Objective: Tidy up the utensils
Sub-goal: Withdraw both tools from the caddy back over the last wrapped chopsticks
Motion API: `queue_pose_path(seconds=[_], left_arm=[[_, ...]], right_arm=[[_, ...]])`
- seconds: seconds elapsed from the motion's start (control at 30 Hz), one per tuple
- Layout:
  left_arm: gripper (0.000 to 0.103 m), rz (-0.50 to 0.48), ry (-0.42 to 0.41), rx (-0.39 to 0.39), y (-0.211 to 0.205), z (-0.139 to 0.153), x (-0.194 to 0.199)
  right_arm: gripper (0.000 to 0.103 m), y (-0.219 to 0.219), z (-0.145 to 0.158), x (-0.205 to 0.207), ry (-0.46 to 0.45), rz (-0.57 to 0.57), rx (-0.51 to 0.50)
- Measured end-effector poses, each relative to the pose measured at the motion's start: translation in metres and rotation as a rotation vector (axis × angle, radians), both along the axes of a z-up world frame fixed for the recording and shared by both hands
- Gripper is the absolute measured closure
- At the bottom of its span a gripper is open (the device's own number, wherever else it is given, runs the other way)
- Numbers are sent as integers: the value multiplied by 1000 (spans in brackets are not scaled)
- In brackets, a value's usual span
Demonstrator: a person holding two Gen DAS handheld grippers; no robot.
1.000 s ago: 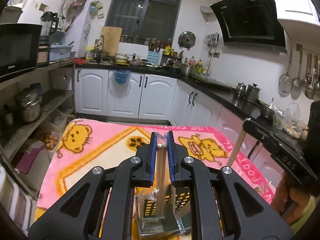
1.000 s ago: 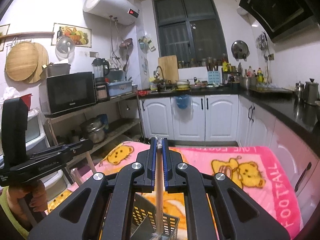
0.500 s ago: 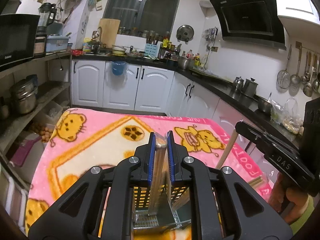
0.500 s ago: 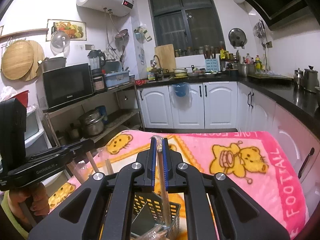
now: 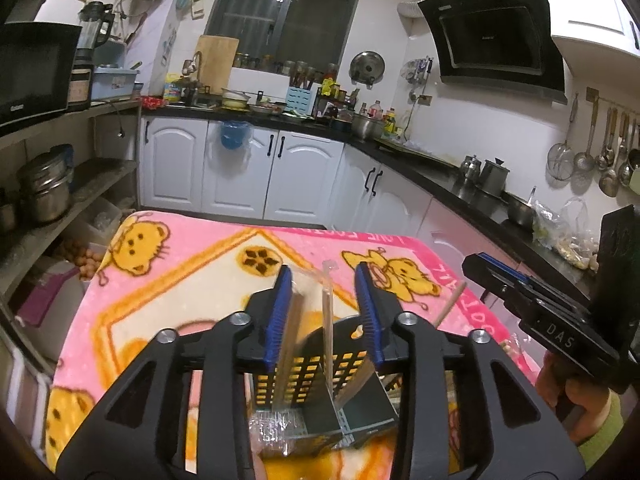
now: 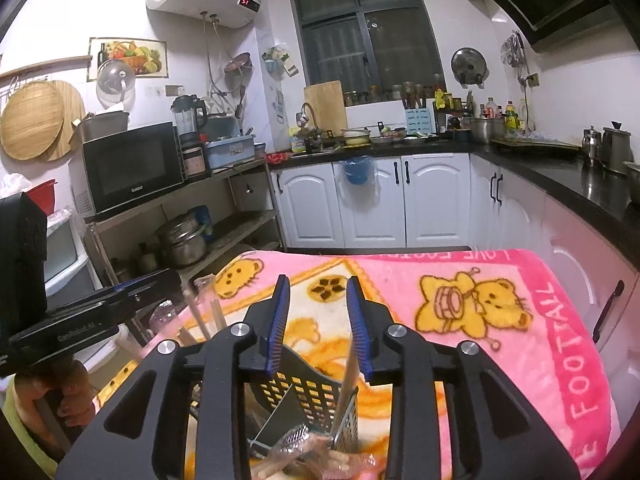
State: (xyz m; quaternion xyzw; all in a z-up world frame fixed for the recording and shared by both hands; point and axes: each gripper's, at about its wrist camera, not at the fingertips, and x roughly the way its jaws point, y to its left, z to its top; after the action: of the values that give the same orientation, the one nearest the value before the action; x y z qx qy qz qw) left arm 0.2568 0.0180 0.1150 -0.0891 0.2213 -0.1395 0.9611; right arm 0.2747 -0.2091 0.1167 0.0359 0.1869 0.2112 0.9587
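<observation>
A black perforated utensil basket with a metal divider stands on the pink cartoon blanket. In the left wrist view my left gripper hangs over it, jaws opening. Plastic-wrapped wooden chopsticks stand loose between the pads; one leans by the left pad. In the right wrist view my right gripper is over the same basket, jaws opening. A chopstick stands just inside its right pad, its lower end in the basket.
The right gripper shows at the right edge of the left wrist view, held by a hand in a green sleeve. White cabinets and a black counter run behind the table. A shelf rack with pots stands on the left.
Both grippers' jaws have parted and let go of the chopsticks they pinched. The chopsticks now stand loose in the basket. Both views have tilted down slightly toward the basket.
</observation>
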Motion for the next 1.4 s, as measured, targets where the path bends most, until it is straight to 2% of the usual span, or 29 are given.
queue_pose_path(seconds=[0.23, 0.27, 0.3, 0.43, 0.6, 0.67, 0.77, 0.93, 1.4], left_arm=[[64, -8, 6, -15, 4, 0, -14], [54, -12, 5, -18, 4, 1, -15], [50, -14, 3, -19, 4, 2, -18], [44, -14, -8, -17, 5, 5, -22], [30, -11, -14, -25, 7, 9, -30], [20, -11, -12, -31, 8, 9, -33], [13, -14, -11, -35, 8, 9, -40], [11, -17, -8, -37, 8, 9, -49], [11, 7, 14, -51, 13, -1, -65]], right_arm=[[63, -3, 1, -10, 8, -7, -13], [62, -4, 2, -11, 9, -8, -14], [59, -4, 2, -12, 11, -7, -14], [52, -6, 3, -17, 18, -5, -6], [45, -9, 4, -28, 17, -5, -14], [40, -9, 5, -29, 14, -6, -8], [37, -9, 6, -36, 8, -4, -15], [28, -11, 6, -46, -1, -3, -15], [25, -7, 6, -67, -11, 14, -37]])
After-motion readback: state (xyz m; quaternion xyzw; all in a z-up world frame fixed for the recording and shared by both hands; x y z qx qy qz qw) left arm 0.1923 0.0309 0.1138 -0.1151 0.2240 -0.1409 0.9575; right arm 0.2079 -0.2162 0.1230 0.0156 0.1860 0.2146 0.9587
